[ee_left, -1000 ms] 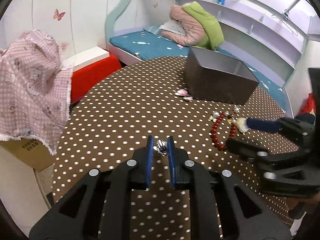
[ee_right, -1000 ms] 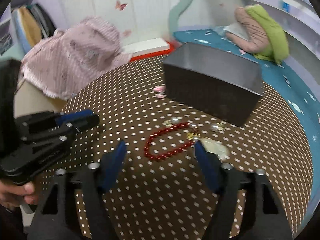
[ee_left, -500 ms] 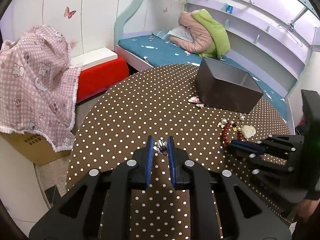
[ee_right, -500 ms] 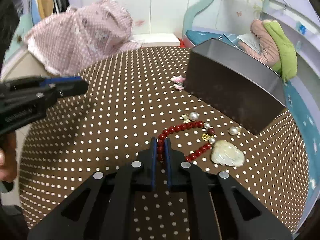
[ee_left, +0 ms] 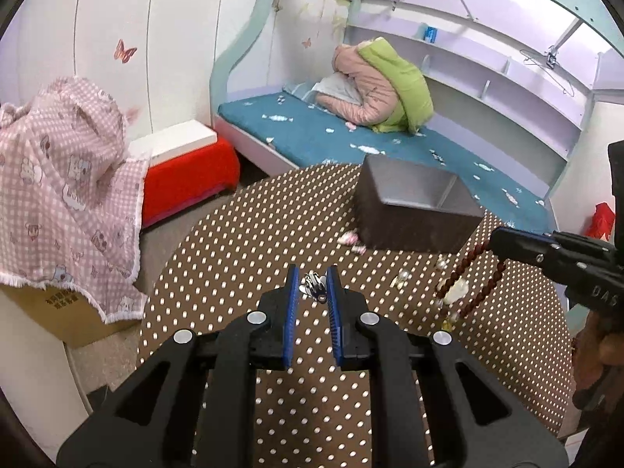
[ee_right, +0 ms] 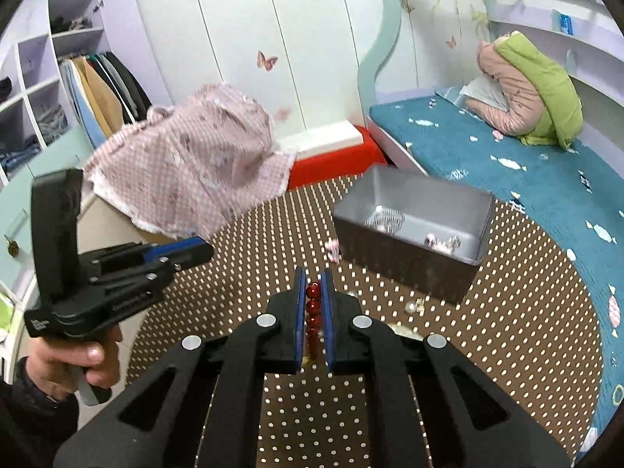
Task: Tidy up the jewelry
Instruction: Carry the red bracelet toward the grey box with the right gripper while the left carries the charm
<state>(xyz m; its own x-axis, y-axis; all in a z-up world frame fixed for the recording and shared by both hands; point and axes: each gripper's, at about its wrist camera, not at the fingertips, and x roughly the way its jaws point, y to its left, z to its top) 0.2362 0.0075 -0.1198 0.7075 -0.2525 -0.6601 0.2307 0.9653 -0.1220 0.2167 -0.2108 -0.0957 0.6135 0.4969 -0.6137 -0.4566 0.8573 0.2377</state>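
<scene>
My left gripper is shut on a small silver jewelry piece and holds it above the dotted table. My right gripper is shut on a red bead bracelet. In the left wrist view the bracelet hangs in a loop from the right gripper, lifted off the table. The grey jewelry box stands open at the far side and holds several silver pieces. Pearls and a pale pendant lie on the table near the box.
A small pink item lies by the box's left corner. A pink checked cloth covers a cardboard box left of the table. A red bench and a blue bed lie beyond the table's far edge.
My right gripper closed on the red bracelet and lifted it off the table. My left gripper, still holding the silver piece, has risen and pulled back.
</scene>
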